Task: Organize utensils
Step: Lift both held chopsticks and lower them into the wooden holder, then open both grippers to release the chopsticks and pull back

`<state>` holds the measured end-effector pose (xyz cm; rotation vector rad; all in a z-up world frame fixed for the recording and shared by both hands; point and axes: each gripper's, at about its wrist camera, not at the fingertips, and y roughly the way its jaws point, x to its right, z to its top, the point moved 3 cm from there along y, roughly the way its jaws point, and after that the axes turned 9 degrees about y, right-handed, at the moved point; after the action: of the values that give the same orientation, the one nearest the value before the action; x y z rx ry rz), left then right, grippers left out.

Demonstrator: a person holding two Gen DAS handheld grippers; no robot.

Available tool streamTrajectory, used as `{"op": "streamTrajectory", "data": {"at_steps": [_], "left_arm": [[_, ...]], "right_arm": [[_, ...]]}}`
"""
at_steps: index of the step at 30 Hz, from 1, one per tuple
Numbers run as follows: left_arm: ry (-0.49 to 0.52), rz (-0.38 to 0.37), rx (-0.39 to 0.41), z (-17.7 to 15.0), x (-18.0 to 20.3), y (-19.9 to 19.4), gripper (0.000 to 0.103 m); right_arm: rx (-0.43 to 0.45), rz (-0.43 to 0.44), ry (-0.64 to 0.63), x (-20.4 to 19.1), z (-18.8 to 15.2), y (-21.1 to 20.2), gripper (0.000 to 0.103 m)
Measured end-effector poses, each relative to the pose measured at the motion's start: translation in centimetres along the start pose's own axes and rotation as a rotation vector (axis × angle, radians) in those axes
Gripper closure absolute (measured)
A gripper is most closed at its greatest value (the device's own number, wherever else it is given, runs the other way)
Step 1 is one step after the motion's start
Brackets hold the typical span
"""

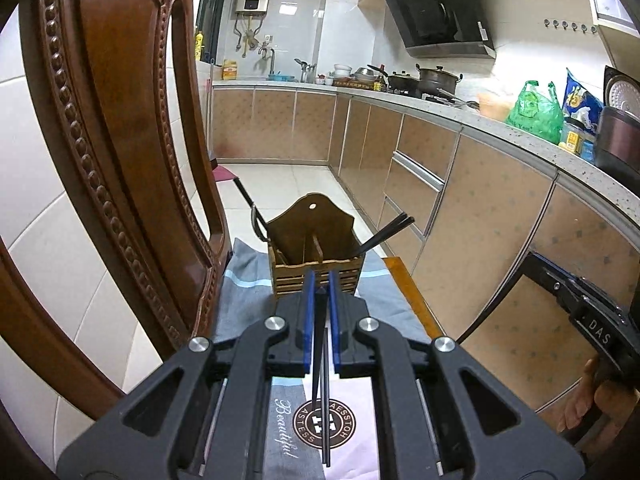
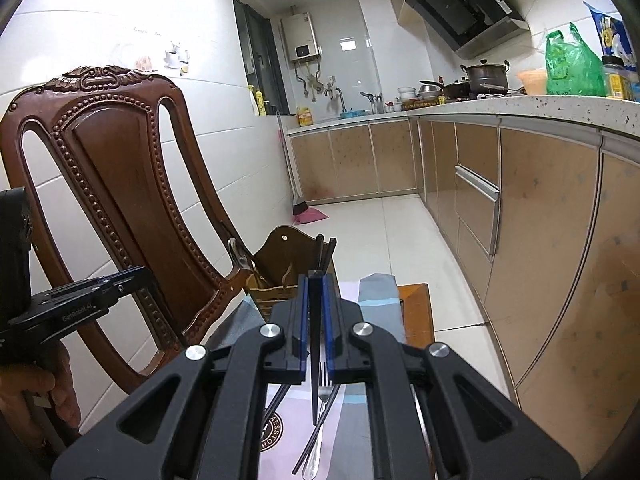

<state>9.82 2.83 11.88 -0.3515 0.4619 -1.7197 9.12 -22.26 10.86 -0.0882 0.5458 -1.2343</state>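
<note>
A wooden utensil holder (image 1: 316,256) with several compartments stands on a cloth-covered table; black chopsticks (image 1: 386,234) lean out of its right side and a spoon (image 1: 256,220) out of its left. My left gripper (image 1: 321,284) is shut on a black chopstick (image 1: 320,344) just in front of the holder. A second chopstick (image 1: 327,412) lies on the cloth below. My right gripper (image 2: 316,284) is shut on a black chopstick (image 2: 316,352), close to the holder (image 2: 288,256). A fork (image 2: 320,420) and more chopsticks (image 2: 276,400) lie on the cloth under it.
A carved wooden chair (image 1: 120,140) stands left of the table, close to the holder. Kitchen cabinets (image 1: 460,184) run along the right, across a tiled floor. The table edge (image 1: 408,288) shows right of the cloth. The other gripper shows in each view (image 2: 72,304).
</note>
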Motion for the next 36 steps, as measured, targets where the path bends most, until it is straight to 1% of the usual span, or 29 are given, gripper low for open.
{"op": "streamTrajectory", "data": {"at_steps": [8, 11, 16, 18, 22, 25, 29, 32, 34, 36], "left_arm": [[-0.018, 0.013, -0.001, -0.1, -1.2, -0.1, 0.096], [-0.030, 0.013, 0.004, -0.1, -1.9, -0.3, 0.096], [-0.043, 0.032, 0.015, -0.1, -3.4, -0.6, 0.096], [-0.057, 0.028, 0.020, -0.1, -3.9, -0.7, 0.096], [-0.082, 0.021, 0.019, -0.3, -5.0, -0.6, 0.096], [-0.094, 0.018, 0.021, -0.4, -5.6, -0.5, 0.096], [-0.107, 0.009, 0.021, -0.6, -6.3, -0.3, 0.096], [-0.111, 0.008, 0.016, -0.8, -6.5, -0.1, 0.096], [-0.113, 0.008, 0.011, -0.9, -6.8, 0.2, 0.096], [-0.116, 0.008, 0.004, -1.0, -7.0, 0.4, 0.096]], "right_arm": [[-0.024, 0.010, 0.002, -0.4, -0.2, 0.8, 0.096], [-0.025, 0.022, 0.009, -1.0, 0.5, 1.1, 0.096], [0.020, 0.044, 0.003, -3.4, 4.7, 2.1, 0.096], [0.050, 0.039, -0.009, -4.8, 7.4, 3.3, 0.096], [0.105, 0.005, -0.017, -7.0, 11.8, 6.2, 0.096], [0.141, -0.045, -0.026, -7.8, 13.6, 9.1, 0.096], [0.145, -0.105, -0.010, -7.6, 13.8, 13.4, 0.096], [0.138, -0.149, -0.005, -6.9, 12.4, 16.6, 0.096], [0.119, -0.164, 0.018, -6.1, 11.2, 18.5, 0.096], [0.102, -0.170, 0.049, -5.3, 10.2, 19.5, 0.095]]}}
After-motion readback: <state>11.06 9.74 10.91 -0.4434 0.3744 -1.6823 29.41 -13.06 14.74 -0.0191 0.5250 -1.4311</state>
